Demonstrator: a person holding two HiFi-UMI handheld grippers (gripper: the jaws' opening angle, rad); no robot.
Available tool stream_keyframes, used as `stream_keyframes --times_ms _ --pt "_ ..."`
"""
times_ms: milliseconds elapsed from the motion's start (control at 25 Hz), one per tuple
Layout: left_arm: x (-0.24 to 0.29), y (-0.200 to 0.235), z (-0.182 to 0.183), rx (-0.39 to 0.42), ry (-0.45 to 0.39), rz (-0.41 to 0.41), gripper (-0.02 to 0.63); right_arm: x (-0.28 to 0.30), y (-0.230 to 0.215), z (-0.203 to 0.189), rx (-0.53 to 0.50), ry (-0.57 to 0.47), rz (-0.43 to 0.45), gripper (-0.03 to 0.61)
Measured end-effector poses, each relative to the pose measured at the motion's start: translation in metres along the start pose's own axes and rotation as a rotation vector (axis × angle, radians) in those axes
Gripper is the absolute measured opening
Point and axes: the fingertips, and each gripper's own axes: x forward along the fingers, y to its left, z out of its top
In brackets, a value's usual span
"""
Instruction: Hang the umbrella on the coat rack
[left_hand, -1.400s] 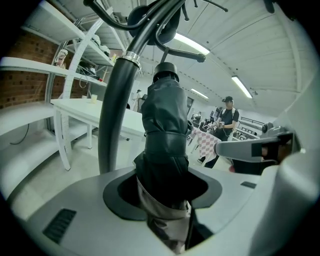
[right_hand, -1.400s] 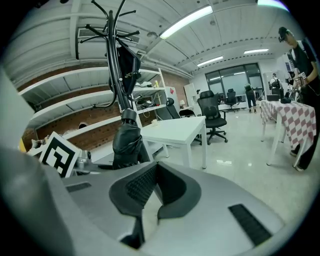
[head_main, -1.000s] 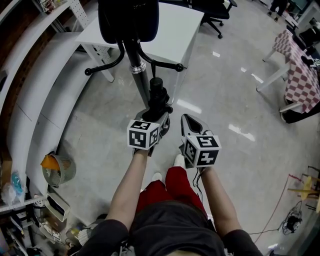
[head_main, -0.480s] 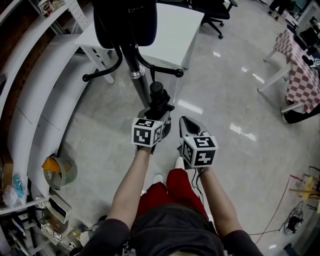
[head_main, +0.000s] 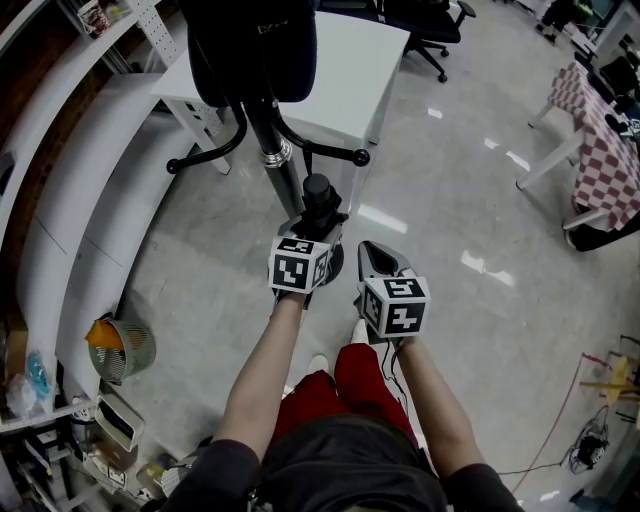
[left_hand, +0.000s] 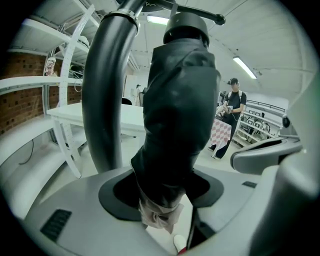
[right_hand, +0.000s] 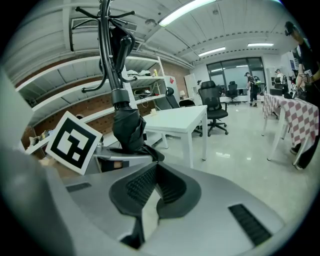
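Observation:
A folded black umbrella (head_main: 318, 205) stands upright right beside the dark pole of the coat rack (head_main: 270, 140). My left gripper (head_main: 318, 245) is around its lower part. In the left gripper view the umbrella (left_hand: 175, 115) fills the hollow between the jaws, with the pole (left_hand: 107, 100) just to its left. The jaws have just been opening, with the umbrella still between them and slack showing at both sides. My right gripper (head_main: 372, 252) hangs to the right, shut and empty. From its own view the umbrella (right_hand: 129, 127) and rack (right_hand: 106, 45) are at the left.
A black garment (head_main: 250, 40) hangs at the top of the rack, and curved hook arms (head_main: 335, 128) stick out below it. A white table (head_main: 350, 60) stands behind, with a checked-cloth table (head_main: 600, 130) at the right. A curved white shelf (head_main: 80, 230) runs along the left.
Both grippers have sunk a little. My left gripper has shifted slightly to the right beside the pole, with the umbrella still between its jaws.

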Motion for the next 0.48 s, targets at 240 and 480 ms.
stream_keyframes --times_ms 240,480 --pt "0.0035 0.0062 -0.0006 0.008 0.016 0.015 0.232 0.0013 0.0010 -0.0033 0.003 0.005 -0.006 0.017" --pt "0.0040 0.0115 0.0004 0.001 0.017 0.029 0.244 0.0024 -0.0005 -0.0025 0.004 0.004 -0.015 0.017"
